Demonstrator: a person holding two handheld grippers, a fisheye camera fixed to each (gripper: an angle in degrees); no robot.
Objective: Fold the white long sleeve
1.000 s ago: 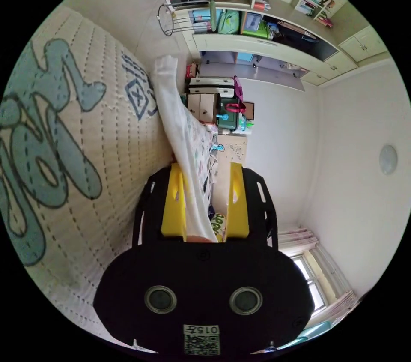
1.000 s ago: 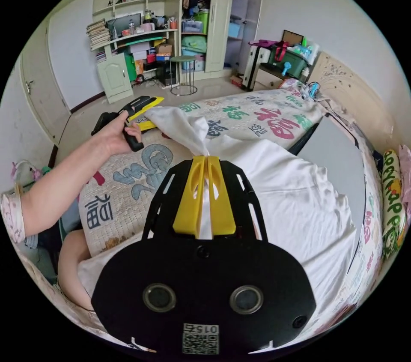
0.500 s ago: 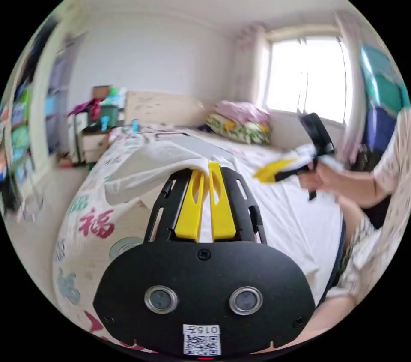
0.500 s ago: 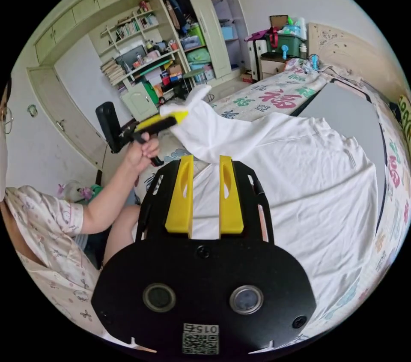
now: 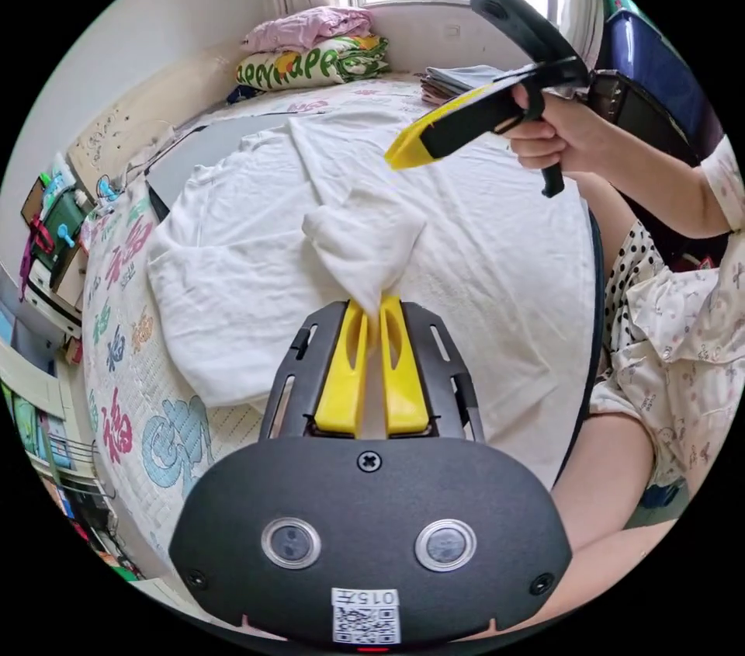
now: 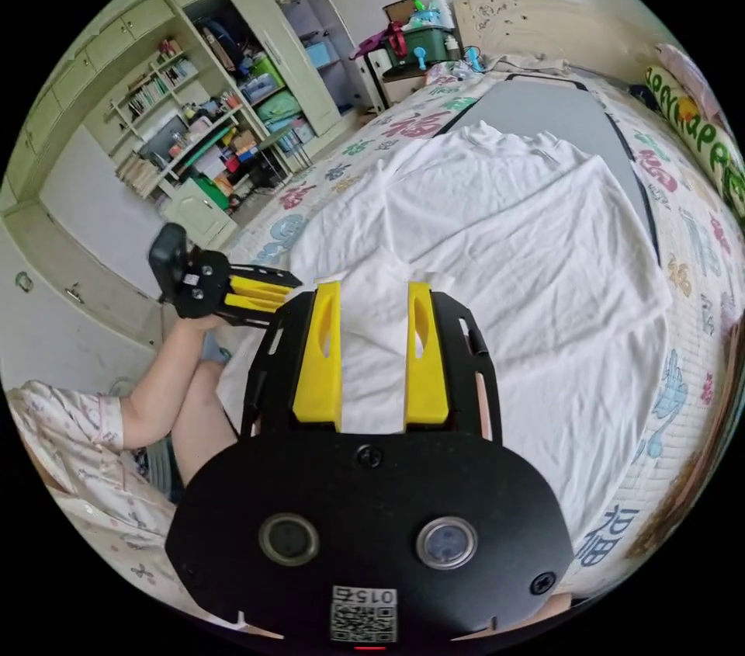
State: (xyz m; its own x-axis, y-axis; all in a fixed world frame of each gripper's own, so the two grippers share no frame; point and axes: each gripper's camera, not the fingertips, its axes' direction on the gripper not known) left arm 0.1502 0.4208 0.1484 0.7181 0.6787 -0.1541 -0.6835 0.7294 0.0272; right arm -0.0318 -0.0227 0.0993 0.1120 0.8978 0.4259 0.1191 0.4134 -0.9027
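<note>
The white long-sleeve shirt lies spread flat on the bed, collar toward the headboard. My left gripper is shut on the bunched end of one sleeve, which lies folded over the shirt's body. In the right gripper view the shirt spreads out ahead, and my right gripper hovers over its near part, open, jaws well apart with nothing pinched. The left gripper comes in from the left there, held in a hand. A hand holds the right gripper above the shirt in the left gripper view.
A grey board lies under the shirt's collar end on the printed quilt. Pillows and a stack of folded clothes sit by the window. Wardrobe and shelves stand across the floor. The person's leg is at the bed edge.
My left gripper closed on the sleeve and carried it from out beside the bed onto the shirt's body. My right gripper let go of the cloth and now stands open.
</note>
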